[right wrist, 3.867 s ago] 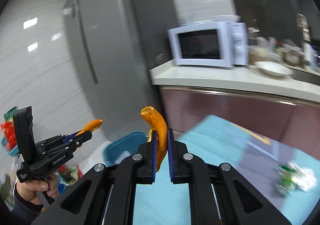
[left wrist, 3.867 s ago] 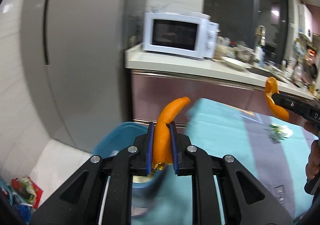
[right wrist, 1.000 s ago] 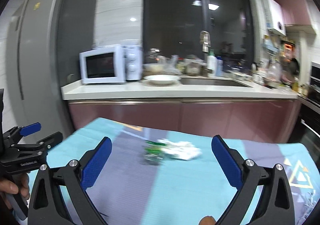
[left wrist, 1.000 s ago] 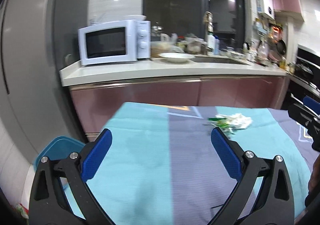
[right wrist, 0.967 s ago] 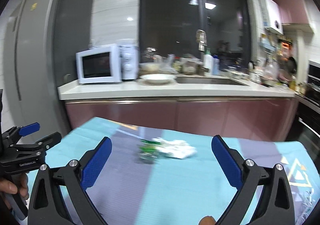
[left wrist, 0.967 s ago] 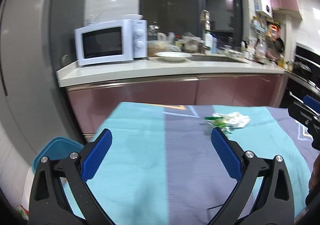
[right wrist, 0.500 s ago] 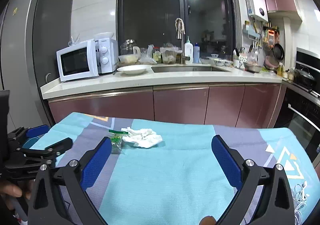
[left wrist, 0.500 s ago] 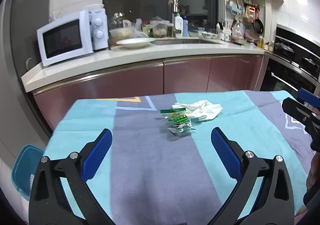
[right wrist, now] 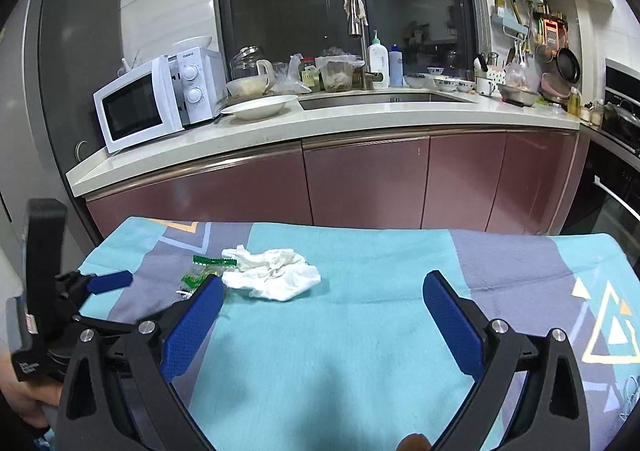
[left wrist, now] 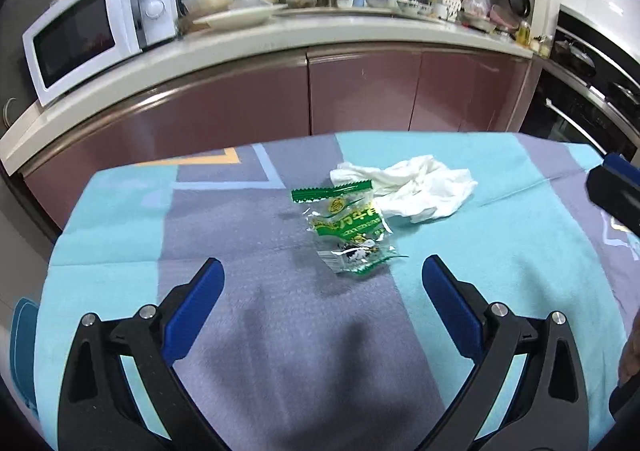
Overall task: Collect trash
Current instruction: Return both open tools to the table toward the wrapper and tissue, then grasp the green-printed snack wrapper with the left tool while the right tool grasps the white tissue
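A green and clear snack wrapper (left wrist: 346, 229) lies on the teal and grey tablecloth (left wrist: 240, 235), with a crumpled white tissue (left wrist: 416, 187) touching its far right side. My left gripper (left wrist: 322, 291) hovers open just in front of the wrapper, nothing between its blue pads. In the right wrist view the tissue (right wrist: 272, 273) sits ahead and left, the wrapper (right wrist: 200, 271) partly behind my left pad. My right gripper (right wrist: 322, 309) is open and empty above the cloth, right of the tissue. The left gripper's blue fingertip (right wrist: 110, 281) shows at the left.
A blue bin (left wrist: 22, 339) stands on the floor past the table's left edge. Behind the table runs a counter (right wrist: 320, 123) with a white microwave (right wrist: 156, 103), a plate, a sink and bottles. A dark oven (right wrist: 616, 155) stands to the right.
Both grippers held orange peel 3.9 s ago near the bin; now both are open and empty. Both views swung right, and the left gripper moved closer to the wrapper.
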